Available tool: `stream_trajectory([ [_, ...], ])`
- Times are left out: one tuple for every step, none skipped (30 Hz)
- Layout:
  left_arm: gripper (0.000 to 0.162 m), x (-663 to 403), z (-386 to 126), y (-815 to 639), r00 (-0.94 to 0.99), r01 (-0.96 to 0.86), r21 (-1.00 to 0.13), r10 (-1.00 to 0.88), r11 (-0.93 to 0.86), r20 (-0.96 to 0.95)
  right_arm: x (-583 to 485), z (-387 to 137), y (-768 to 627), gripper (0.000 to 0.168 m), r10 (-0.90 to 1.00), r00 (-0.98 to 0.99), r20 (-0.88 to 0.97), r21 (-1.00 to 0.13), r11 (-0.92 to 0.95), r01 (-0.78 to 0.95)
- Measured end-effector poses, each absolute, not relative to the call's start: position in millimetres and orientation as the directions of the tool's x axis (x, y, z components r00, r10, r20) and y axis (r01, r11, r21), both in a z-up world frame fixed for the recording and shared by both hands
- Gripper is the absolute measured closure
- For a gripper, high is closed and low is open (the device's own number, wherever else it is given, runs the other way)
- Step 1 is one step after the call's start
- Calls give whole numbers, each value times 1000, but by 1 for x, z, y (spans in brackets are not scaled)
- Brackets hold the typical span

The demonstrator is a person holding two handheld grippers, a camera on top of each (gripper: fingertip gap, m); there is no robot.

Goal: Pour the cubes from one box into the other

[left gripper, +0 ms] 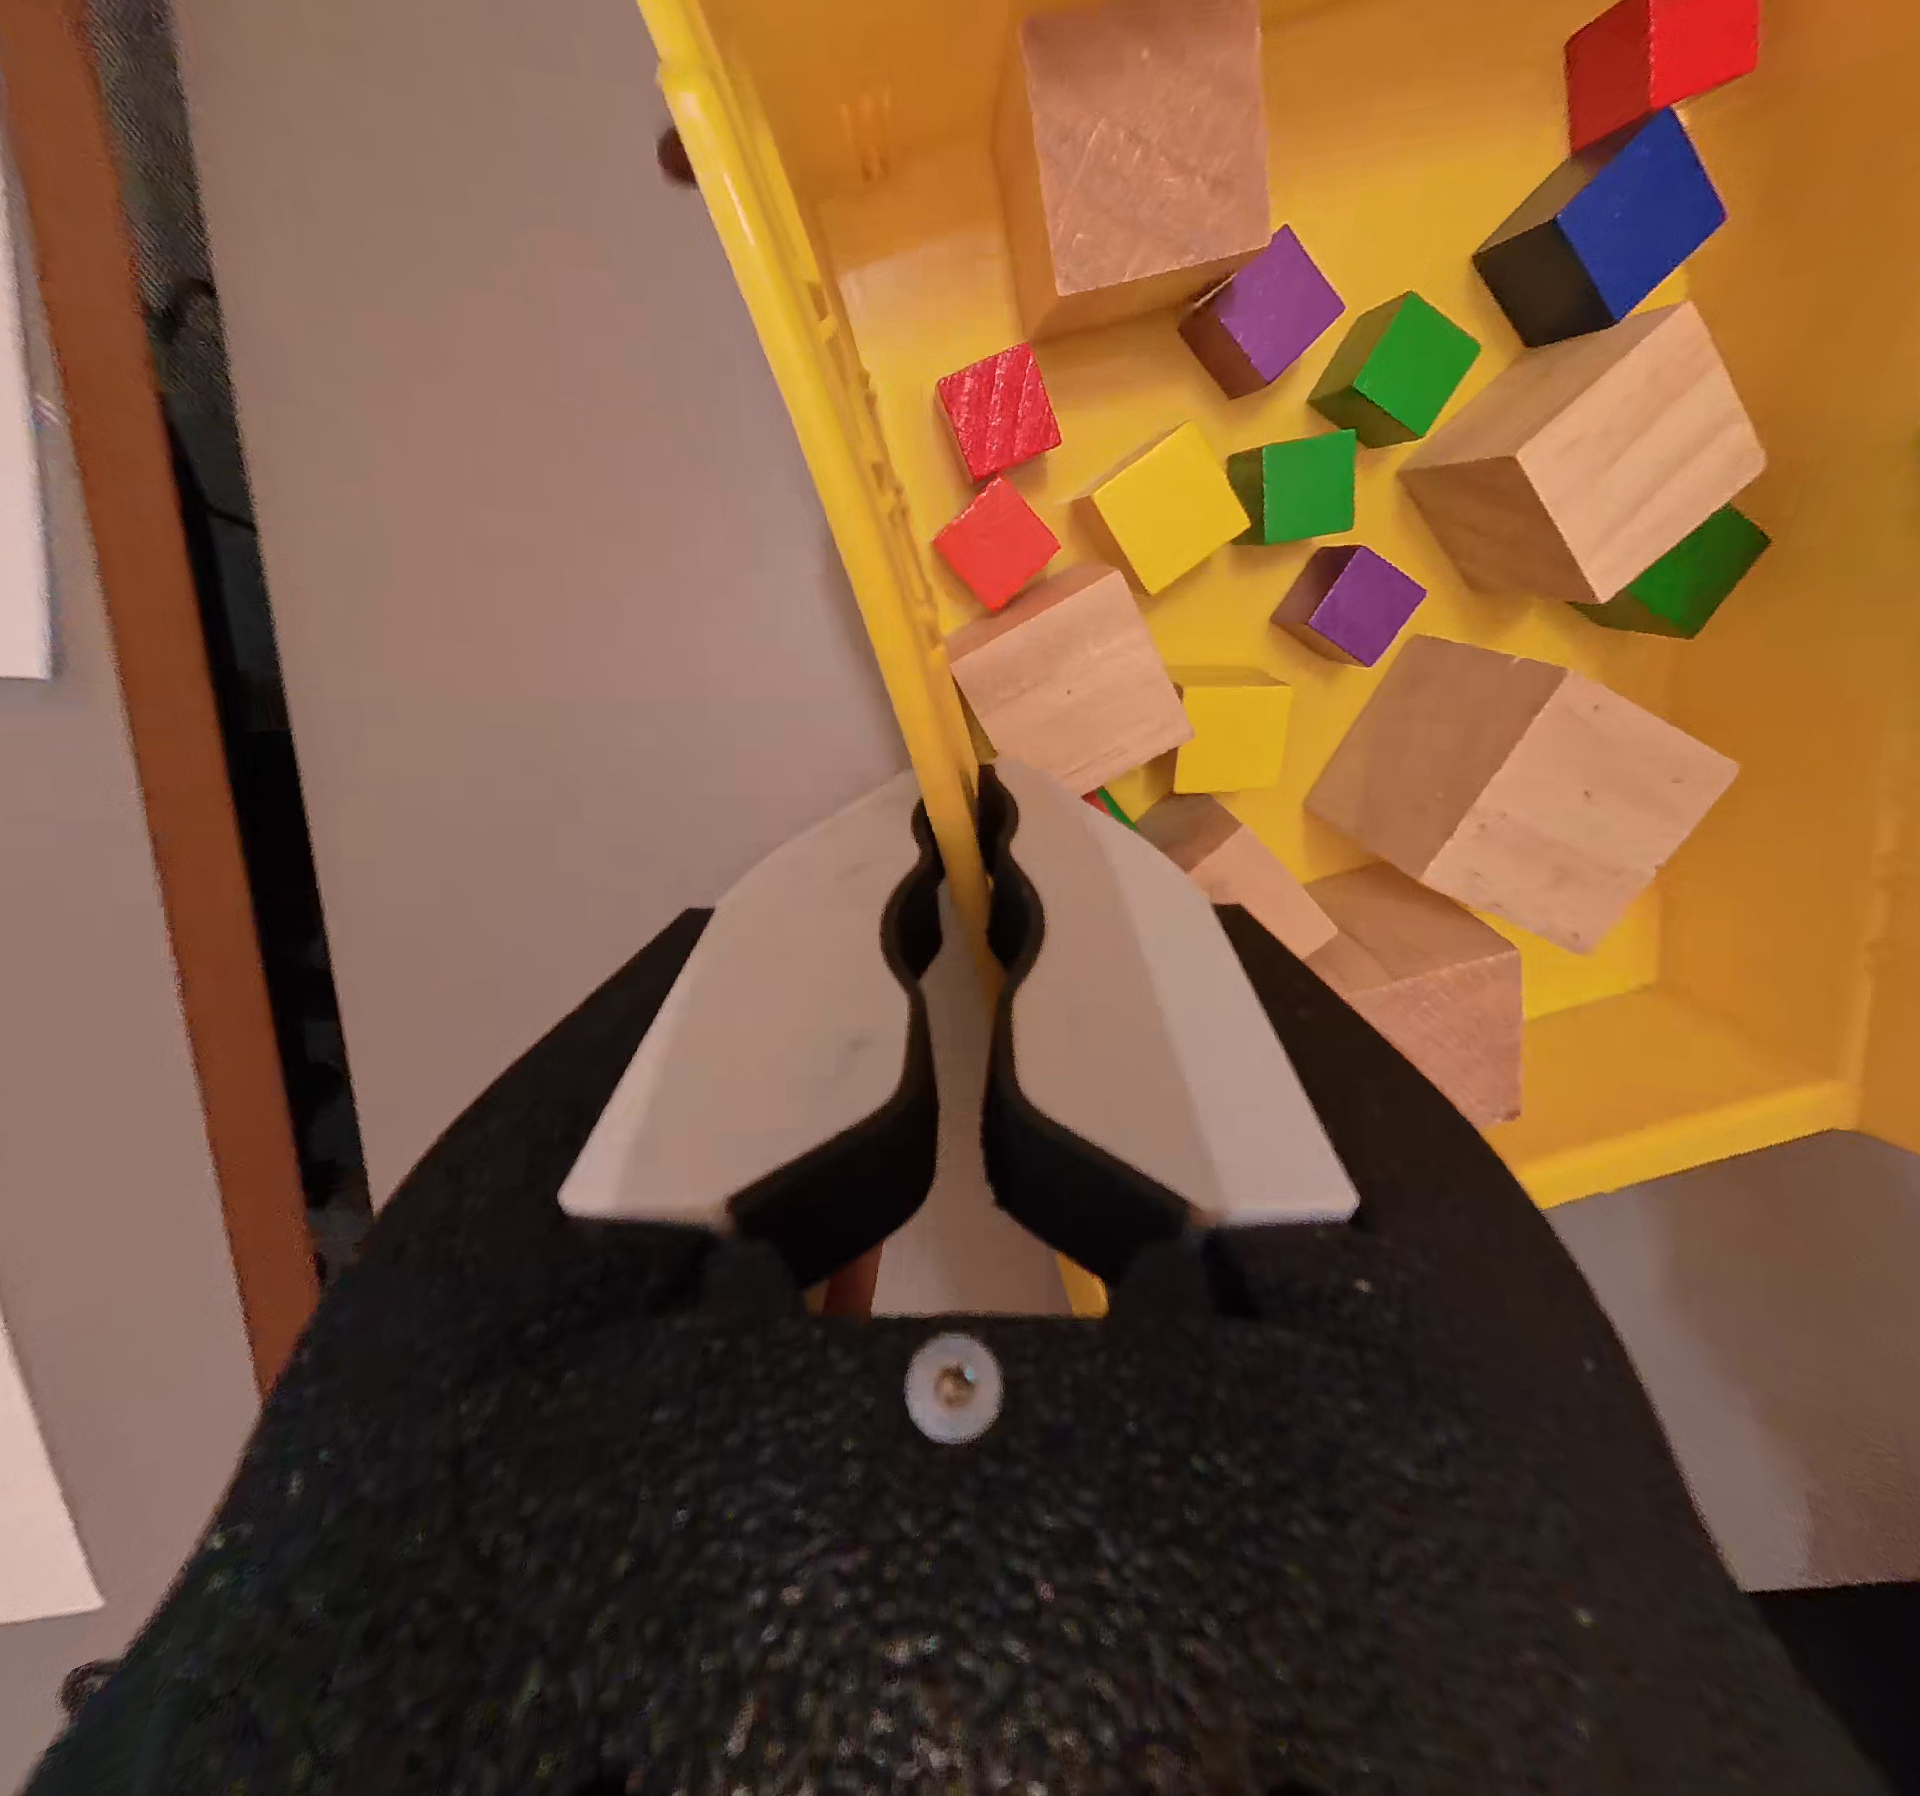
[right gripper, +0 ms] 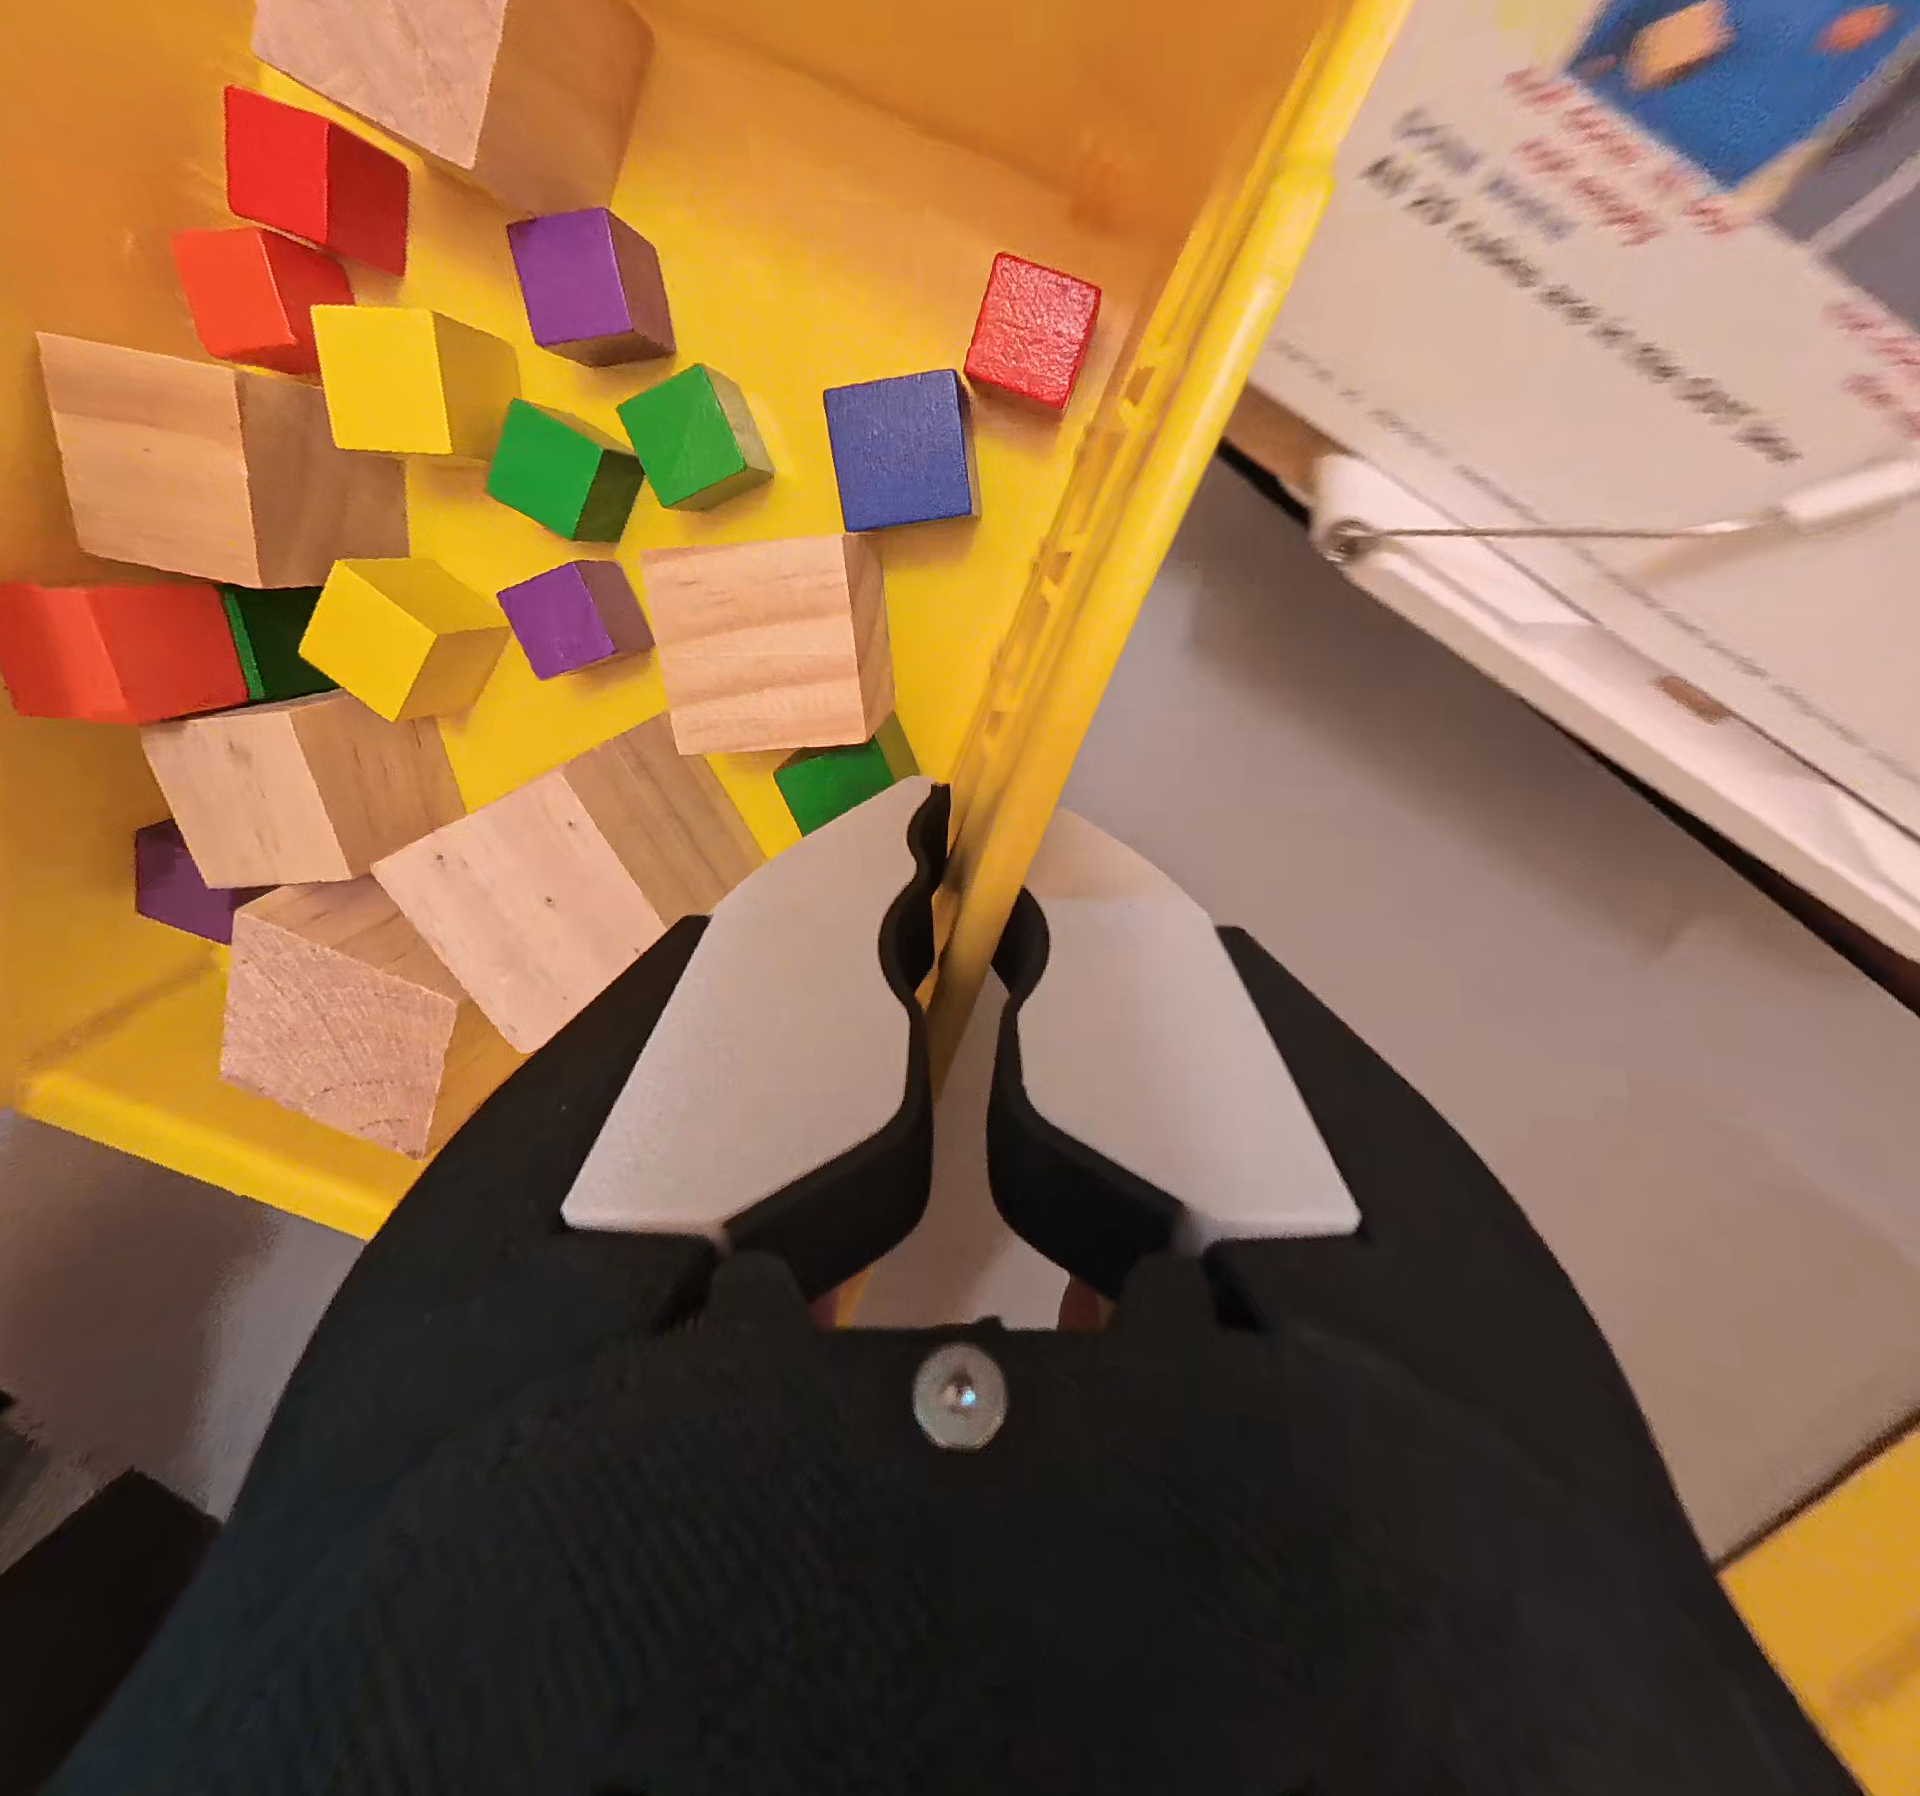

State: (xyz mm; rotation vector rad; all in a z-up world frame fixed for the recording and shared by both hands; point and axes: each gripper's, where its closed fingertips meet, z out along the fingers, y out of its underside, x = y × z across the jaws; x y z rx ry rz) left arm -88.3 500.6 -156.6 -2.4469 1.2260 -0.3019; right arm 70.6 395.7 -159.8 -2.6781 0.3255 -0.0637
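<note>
A yellow plastic box [left gripper: 1714,1040] holds several cubes: large plain wooden ones [left gripper: 1143,136] and small red, blue, green, purple and yellow ones. The box is tilted and the cubes lie scattered toward its near wall. My left gripper [left gripper: 961,811] is shut on the box's left rim [left gripper: 769,229]. My right gripper [right gripper: 971,821] is shut on the same box's right rim [right gripper: 1174,364]; its cubes [right gripper: 769,645] show to the left of the fingers. A yellow patch [right gripper: 1839,1601] shows at the lower right corner of the right wrist view; I cannot tell what it is.
A grey surface [right gripper: 1455,1071] lies under the box. A white board with a printed sheet [right gripper: 1621,219] and a thin wire stands to the right. A brown wooden frame [left gripper: 135,551] and a pale wall are to the left.
</note>
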Motion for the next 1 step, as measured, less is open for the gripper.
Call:
stream_trajectory([
  [159, -82, -144, 495, 587, -723, -453, -810, -522, -3, 76, -149, 389, 162, -244, 970, -9, -448, -866, -222],
])
